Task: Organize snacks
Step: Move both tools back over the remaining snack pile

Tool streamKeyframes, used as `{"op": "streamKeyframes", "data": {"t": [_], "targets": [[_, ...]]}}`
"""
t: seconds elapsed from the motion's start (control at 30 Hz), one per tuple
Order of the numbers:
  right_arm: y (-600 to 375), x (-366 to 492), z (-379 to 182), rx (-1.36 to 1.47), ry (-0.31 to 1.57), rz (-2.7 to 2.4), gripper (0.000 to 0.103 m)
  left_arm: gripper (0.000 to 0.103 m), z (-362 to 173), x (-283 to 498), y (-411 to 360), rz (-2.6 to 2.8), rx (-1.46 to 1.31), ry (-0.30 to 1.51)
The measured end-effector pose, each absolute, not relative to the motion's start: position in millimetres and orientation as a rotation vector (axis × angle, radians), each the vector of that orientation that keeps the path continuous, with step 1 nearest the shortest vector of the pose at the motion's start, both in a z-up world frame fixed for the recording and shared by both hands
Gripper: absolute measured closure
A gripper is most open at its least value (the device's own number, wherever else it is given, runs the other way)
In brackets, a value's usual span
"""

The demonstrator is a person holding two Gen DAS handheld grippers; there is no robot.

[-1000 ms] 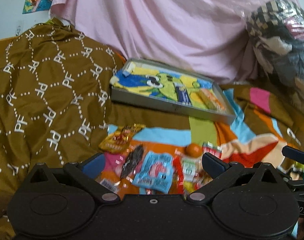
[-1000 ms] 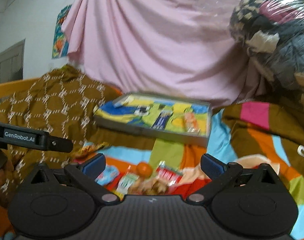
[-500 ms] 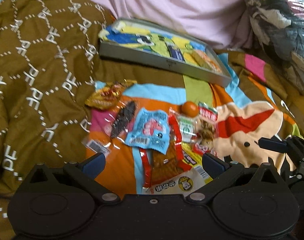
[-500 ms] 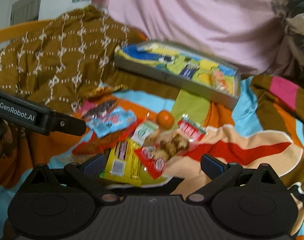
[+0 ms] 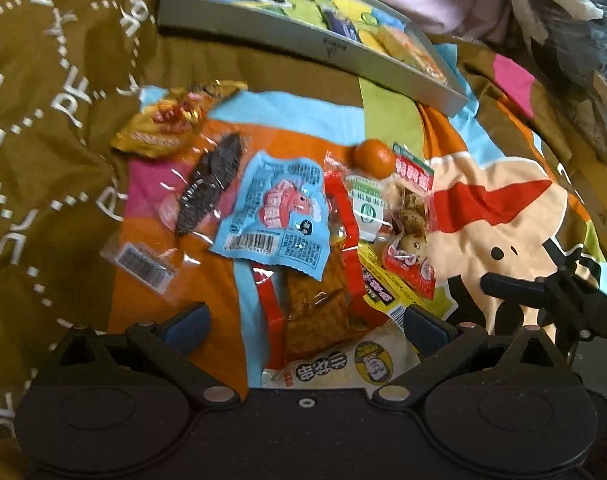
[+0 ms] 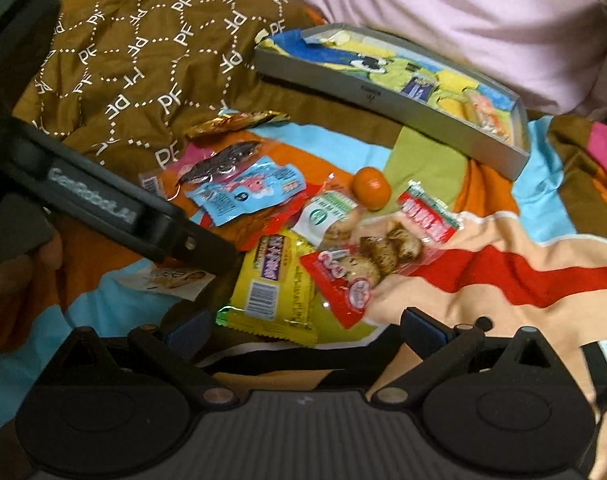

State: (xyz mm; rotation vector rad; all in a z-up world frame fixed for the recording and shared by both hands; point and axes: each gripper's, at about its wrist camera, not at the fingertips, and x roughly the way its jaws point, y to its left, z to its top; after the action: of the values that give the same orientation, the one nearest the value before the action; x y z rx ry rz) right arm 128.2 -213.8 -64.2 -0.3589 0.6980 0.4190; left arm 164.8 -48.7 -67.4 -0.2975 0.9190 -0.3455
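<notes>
Crinkly snack packets heaped on a bright patchwork blanket (image 5: 503,208).

Both the left gripper (image 5: 305,322) and the right gripper (image 6: 303,326) gape wide, empty, over the pile; a round orange (image 6: 370,188) sits at twelve o'clock, the flat grey tray (image 6: 387,92) (rigid-walled) beyond.

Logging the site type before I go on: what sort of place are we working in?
Probably a bedroom at home: the snacks lie on a cartoon-print bedspread, with a brown patterned quilt bunched beside it and pink fabric draped behind the grey tray.

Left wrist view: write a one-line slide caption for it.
Open left hand-held gripper poised over loose snack packets and a small orange on a colourful blanket, grey tray beyond.
</notes>
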Motion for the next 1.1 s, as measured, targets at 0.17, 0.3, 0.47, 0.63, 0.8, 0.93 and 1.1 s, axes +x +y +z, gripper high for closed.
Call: {"op": "streamKeyframes", "data": {"t": [0.17, 0.3, 0.47, 0.63, 0.8, 0.93, 1.1], "targets": [[-215, 139, -71, -0.294, 0.747, 0.424, 0.000, 0.001, -70, 174, -55, -0.365, -0.267, 0.912], [-216, 145, -75, -0.260, 0.763, 0.424, 0.001, 0.001, -72, 182, -65, -0.353, -0.232, 0.915], [-216, 147, -77, -0.244, 0.767, 0.437, 0.008, 0.003, -72, 190, -74, -0.342, -0.178, 0.942], [-215, 147, -76, -0.229, 0.770, 0.458, 0.015, 0.011, -71, 184, -70, -0.333, -0.176, 0.924], [-215, 147, -74, -0.205, 0.780, 0.491, 0.027, 0.028, -68, 181, -58, -0.304, -0.237, 0.922], [-214, 145, -73, -0.205, 0.779, 0.505, 0.037, 0.035, -70, 172, -52, -0.294, -0.261, 0.908], [-215, 142, -72, -0.220, 0.776, 0.510, 0.042, 0.039, -68, 159, -54, -0.290, -0.217, 0.907]]}}
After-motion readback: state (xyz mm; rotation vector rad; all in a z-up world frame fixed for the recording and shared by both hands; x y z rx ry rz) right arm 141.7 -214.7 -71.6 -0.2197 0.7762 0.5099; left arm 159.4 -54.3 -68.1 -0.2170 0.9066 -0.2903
